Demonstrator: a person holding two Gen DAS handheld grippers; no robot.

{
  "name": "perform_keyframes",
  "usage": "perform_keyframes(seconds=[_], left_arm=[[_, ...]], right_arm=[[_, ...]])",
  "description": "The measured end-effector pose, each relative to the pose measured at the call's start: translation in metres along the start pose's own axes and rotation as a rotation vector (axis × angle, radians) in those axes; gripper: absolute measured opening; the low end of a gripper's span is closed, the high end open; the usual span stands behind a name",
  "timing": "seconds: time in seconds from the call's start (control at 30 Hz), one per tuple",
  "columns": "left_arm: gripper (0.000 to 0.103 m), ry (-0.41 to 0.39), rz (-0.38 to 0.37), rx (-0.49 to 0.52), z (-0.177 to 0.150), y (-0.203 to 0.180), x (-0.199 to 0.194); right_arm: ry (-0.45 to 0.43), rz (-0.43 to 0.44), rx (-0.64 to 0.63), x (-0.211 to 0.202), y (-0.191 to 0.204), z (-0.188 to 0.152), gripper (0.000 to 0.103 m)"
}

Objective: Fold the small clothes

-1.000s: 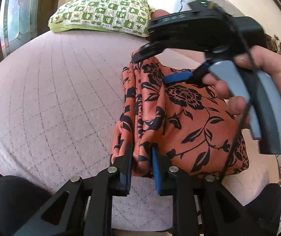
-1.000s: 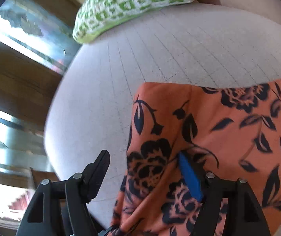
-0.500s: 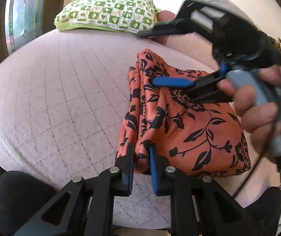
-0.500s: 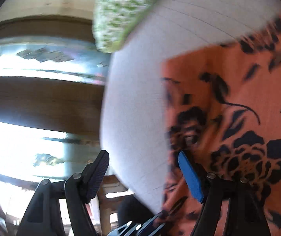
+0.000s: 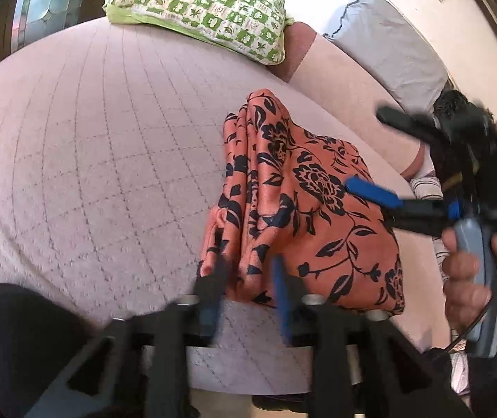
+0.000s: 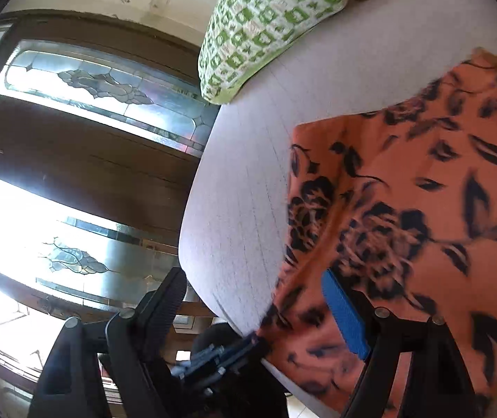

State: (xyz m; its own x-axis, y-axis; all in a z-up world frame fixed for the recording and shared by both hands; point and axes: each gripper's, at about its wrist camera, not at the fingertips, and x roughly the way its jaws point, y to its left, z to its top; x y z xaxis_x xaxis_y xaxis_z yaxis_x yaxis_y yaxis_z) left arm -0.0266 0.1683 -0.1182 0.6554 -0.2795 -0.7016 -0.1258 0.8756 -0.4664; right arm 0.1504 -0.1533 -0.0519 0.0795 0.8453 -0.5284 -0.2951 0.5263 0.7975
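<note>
My folded garment (image 5: 304,205) is soft orange cloth with a slight sheen; the bedspread (image 5: 102,160) beneath is matt, quilted, nubbly fabric; my left claw (image 5: 248,289) shows matt black plastic, blue pads, bright metal screws.

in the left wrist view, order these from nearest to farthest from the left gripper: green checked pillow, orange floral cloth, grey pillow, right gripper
1. orange floral cloth: right at the left gripper, its near edge between the fingers.
2. right gripper: off to the right, over the cloth's far side.
3. green checked pillow and grey pillow: both at the far end, green one left, grey one right; too close to call.
</note>
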Motion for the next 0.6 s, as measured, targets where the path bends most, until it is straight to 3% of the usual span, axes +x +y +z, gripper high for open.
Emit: perform_keyframes(seconds=[0.13, 0.23, 0.3, 0.37, 0.4, 0.47, 0.6], left_arm=[[0.043, -0.003, -0.023, 0.054, -0.002, -0.018, -0.005], [0.044, 0.053, 0.037, 0.074, 0.002, -0.026, 0.014], [0.036, 0.092, 0.05, 0.013, 0.004, -0.018, 0.024], [0.015, 0.09, 0.07, 0.023, 0.006, -0.016, 0.025], [0.012, 0.088, 0.068, 0.034, 0.007, -0.017, 0.023], [0.009, 0.053, 0.071, 0.063, 0.011, -0.022, 0.013], [0.008, -0.108, 0.122, 0.227, 0.022, -0.056, -0.026]], right_arm=[[-0.028, -0.018, 0.047, -0.031, -0.026, -0.019, 0.083], [-0.043, -0.008, 0.067, -0.029, -0.033, -0.02, 0.083], [-0.048, -0.005, 0.067, -0.037, -0.036, -0.023, 0.083], [-0.051, -0.011, 0.061, -0.04, -0.037, -0.025, 0.083], [-0.052, -0.011, 0.063, -0.032, -0.033, -0.021, 0.083], [-0.052, -0.014, 0.067, -0.024, -0.033, -0.017, 0.083], [-0.056, -0.002, 0.058, -0.026, -0.026, -0.017, 0.083]])
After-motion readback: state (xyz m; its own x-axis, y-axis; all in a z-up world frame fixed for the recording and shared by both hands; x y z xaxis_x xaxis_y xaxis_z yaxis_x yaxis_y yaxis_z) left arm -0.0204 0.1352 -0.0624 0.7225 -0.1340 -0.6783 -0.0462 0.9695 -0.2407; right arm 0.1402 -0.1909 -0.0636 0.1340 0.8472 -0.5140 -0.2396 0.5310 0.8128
